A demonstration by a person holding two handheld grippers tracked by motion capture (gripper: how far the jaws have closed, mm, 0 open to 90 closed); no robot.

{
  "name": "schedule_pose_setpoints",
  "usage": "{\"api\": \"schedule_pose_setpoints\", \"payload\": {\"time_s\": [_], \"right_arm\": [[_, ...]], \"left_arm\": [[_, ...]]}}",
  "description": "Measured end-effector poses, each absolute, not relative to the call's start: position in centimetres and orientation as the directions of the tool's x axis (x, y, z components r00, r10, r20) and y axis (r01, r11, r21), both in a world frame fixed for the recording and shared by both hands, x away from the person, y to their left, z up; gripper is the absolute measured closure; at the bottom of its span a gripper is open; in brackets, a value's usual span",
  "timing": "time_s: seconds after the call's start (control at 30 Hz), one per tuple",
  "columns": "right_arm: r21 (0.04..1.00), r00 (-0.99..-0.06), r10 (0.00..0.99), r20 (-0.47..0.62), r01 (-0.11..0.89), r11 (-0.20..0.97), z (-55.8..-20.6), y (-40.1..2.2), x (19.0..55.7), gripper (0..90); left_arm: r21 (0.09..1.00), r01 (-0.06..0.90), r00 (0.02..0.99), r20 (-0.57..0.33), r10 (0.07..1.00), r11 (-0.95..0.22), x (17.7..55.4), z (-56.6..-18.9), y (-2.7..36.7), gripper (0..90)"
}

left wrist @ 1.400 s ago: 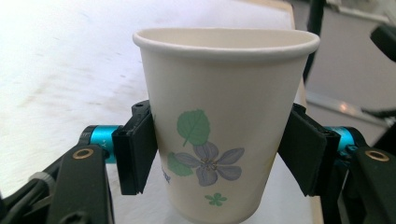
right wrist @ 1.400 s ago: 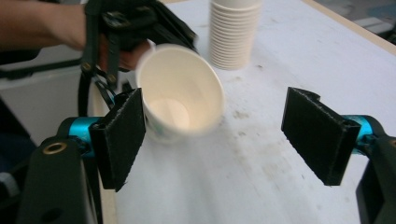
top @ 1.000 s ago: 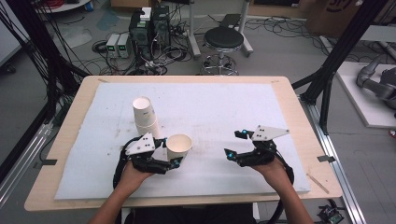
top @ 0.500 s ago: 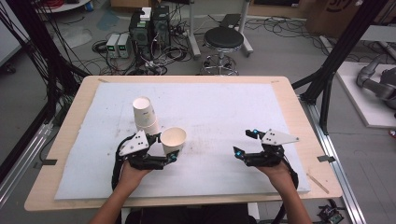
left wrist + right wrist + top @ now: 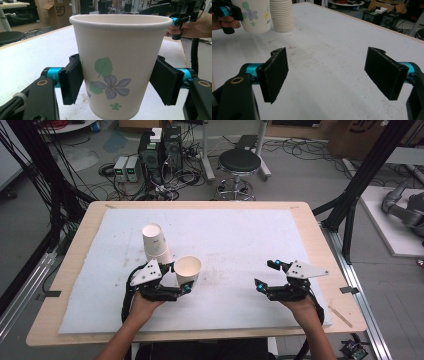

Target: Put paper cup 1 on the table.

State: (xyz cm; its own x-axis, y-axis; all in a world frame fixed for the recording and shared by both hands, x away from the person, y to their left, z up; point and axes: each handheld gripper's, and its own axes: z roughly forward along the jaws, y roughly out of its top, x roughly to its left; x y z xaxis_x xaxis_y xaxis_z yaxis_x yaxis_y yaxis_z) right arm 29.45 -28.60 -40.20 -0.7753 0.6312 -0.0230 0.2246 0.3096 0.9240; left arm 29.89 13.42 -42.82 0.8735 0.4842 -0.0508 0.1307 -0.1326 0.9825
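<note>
While upright, cup (image 5: 117, 67) (flowered) sits between opening jaws.

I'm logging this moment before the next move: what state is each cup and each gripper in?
paper cup: upright, mouth up, empty.
stack of cups: nested, mouth down, standing on the table.
left gripper: jaws have just been opening, with one pad at each side of the paper cup; I cannot tell whether they press on it.
right gripper: jaws have just opened wide, with nothing between them.
</note>
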Motion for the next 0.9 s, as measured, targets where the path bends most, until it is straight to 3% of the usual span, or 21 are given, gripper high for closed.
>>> {"api": "schedule_pose_setpoints", "payload": {"time_s": [0.33, 0.6, 0.9], "right_arm": [[0.921, -0.780, 0.625, -0.039, 0.216, 0.326, -40.1, -28.5, 29.7, 19.7], [0.925, -0.773, 0.633, -0.040, 0.211, 0.317, -39.7, -28.9, 29.5, 19.7], [0.930, -0.776, 0.629, -0.050, 0.193, 0.312, -39.2, -29.0, 29.5, 19.7]], "left_arm": [[0.983, 0.135, 0.842, -0.050, 0.536, -0.121, 31.1, -42.5, 13.0, 30.9], [0.991, 0.127, 0.824, -0.075, 0.562, -0.053, 33.8, -41.5, 11.0, 30.9], [0.992, 0.112, 0.797, -0.058, 0.601, -0.054, 36.7, -41.3, 8.8, 30.8]]}}
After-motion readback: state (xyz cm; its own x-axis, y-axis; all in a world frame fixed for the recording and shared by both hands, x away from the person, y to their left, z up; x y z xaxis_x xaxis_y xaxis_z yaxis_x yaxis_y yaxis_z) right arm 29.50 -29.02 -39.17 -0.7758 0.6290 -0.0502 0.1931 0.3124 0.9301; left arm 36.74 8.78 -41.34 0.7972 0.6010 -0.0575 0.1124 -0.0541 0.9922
